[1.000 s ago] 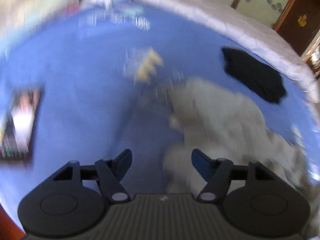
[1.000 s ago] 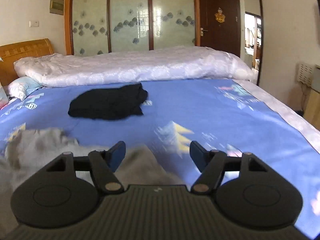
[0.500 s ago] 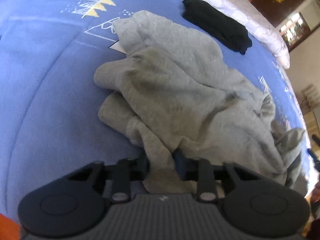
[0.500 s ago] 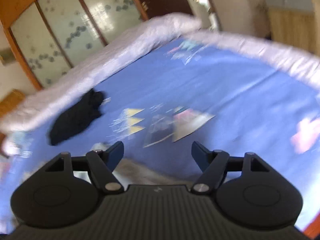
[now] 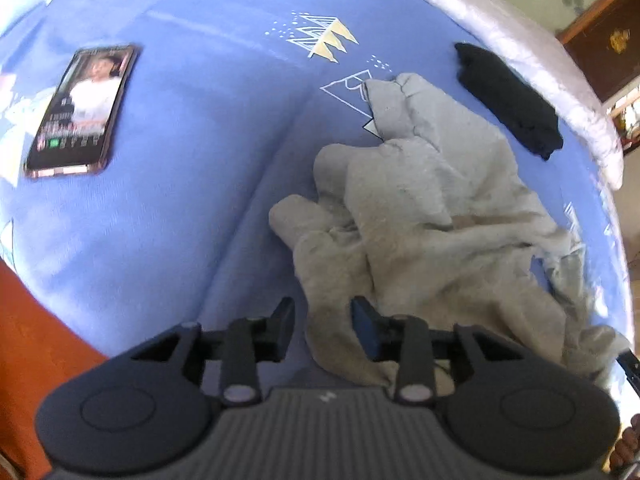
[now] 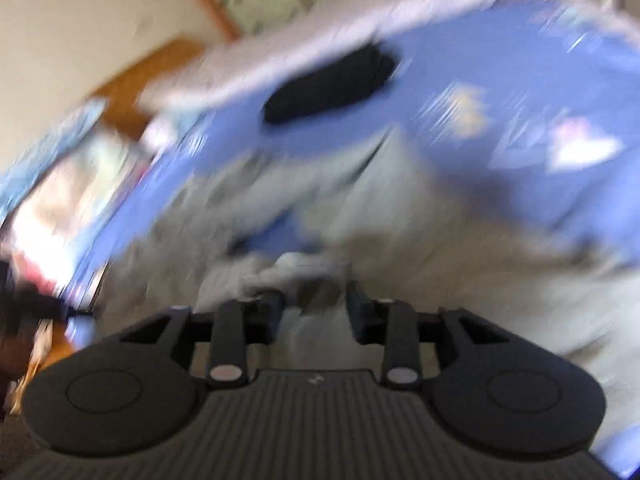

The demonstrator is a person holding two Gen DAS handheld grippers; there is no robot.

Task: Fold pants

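My left gripper (image 5: pixel 322 330) sits low over the bed, jaws opening, and a fold of the grey pants (image 5: pixel 432 216) lies in the gap between the fingers. The right-hand pad is against the cloth, the left-hand pad stands clear of it, so I call that no clamp. On the right wrist view everything smears. My right gripper (image 6: pixel 314 312) has its jaws closing with grey cloth (image 6: pixel 400 208) bunched between them, though I can't say through the blur whether the pads are pressing on it.

Past the left fingers the pants lie crumpled in a heap on the blue bedsheet (image 5: pixel 180 208), one cuffed leg end bulging toward the left, the rest spilling away to the right edge of the view. To the left, well apart from the heap, a phone (image 5: pixel 82 110) lies flat on the sheet with its screen lit. Beyond the pants, a folded black garment (image 5: pixel 508 100) rests near the far side, just short of the white quilt (image 5: pixel 532 52) rolled along the bed's edge. At the bottom right corner a hand's fingertips (image 5: pixel 626 446) show.
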